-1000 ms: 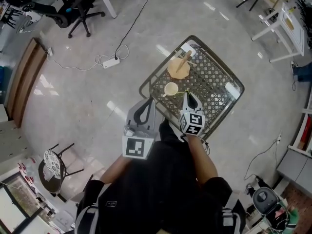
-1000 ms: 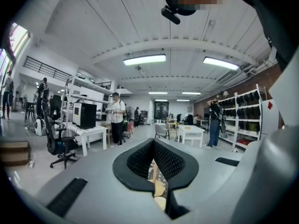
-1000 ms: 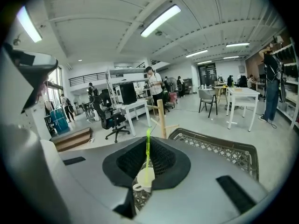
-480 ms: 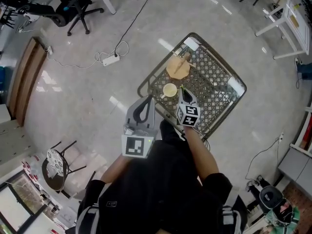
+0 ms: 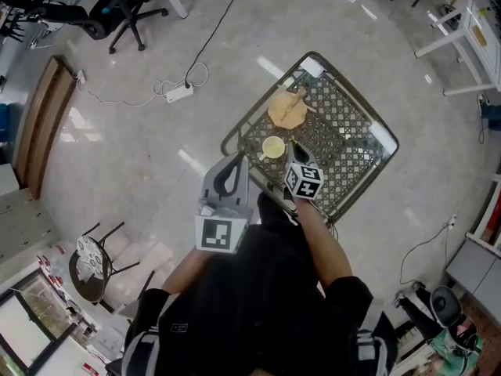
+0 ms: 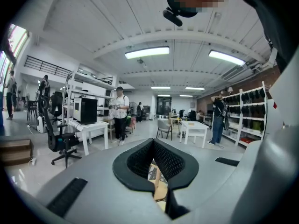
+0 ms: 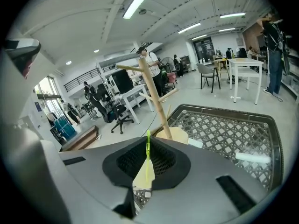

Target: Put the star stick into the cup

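A pale yellow cup (image 5: 274,146) stands near the front-left corner of the metal mesh table (image 5: 356,159). My right gripper (image 5: 294,153) hovers just right of the cup. It is shut on the star stick (image 7: 148,154), a thin green rod standing up between the jaws. A pale yellow shape (image 7: 142,177) shows at the rod's lower end; whether it is the star or the cup behind the jaws, I cannot tell. My left gripper (image 5: 232,172) hangs off the table's left edge, shut with nothing in it, as the left gripper view (image 6: 156,190) also shows.
A wooden stand with pegs (image 5: 287,108) (image 7: 154,94) sits on a round base at the table's far-left corner. White pieces (image 5: 381,135) lie on the mesh at the right. Beyond are the polished floor, a power strip (image 5: 178,93) with its cable, and an office chair (image 5: 117,10).
My right gripper has moved a little forward and left over the table, with the stick, closer to the cup. The left gripper has stayed put.
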Tool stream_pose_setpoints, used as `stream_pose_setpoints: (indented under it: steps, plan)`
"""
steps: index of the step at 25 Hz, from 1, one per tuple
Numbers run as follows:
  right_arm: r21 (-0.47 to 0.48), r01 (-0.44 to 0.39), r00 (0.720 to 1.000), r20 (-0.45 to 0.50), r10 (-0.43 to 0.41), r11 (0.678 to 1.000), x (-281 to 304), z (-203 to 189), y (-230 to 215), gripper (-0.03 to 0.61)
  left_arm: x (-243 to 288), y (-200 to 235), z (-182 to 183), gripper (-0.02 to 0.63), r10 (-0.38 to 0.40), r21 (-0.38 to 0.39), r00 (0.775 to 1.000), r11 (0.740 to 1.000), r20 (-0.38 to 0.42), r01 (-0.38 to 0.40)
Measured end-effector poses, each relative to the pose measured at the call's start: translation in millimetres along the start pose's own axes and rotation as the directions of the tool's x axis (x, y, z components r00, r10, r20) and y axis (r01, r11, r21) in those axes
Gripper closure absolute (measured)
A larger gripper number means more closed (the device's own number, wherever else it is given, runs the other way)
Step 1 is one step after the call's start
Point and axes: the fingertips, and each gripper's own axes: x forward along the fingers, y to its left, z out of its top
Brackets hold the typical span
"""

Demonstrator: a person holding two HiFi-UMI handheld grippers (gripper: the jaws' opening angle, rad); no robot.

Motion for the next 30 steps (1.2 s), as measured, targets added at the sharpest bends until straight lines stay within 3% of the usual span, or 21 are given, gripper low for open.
stream_pose_setpoints:
  steps: [16,30]
  plan:
    - [0.122,0.056,0.998,-0.032,-0.053,0.991,22,-1,-48,0.557,13,1,-9,0.598,0.0,-0.013,1.0,1.0,-0.021,0.0]
    - [0.152,0.093,0.995,-0.05,-0.087,0.984,26,-2,-60,0.554,13,5,-6,0.598,0.0,-0.02,1.0,1.0,-0.017,0.0]
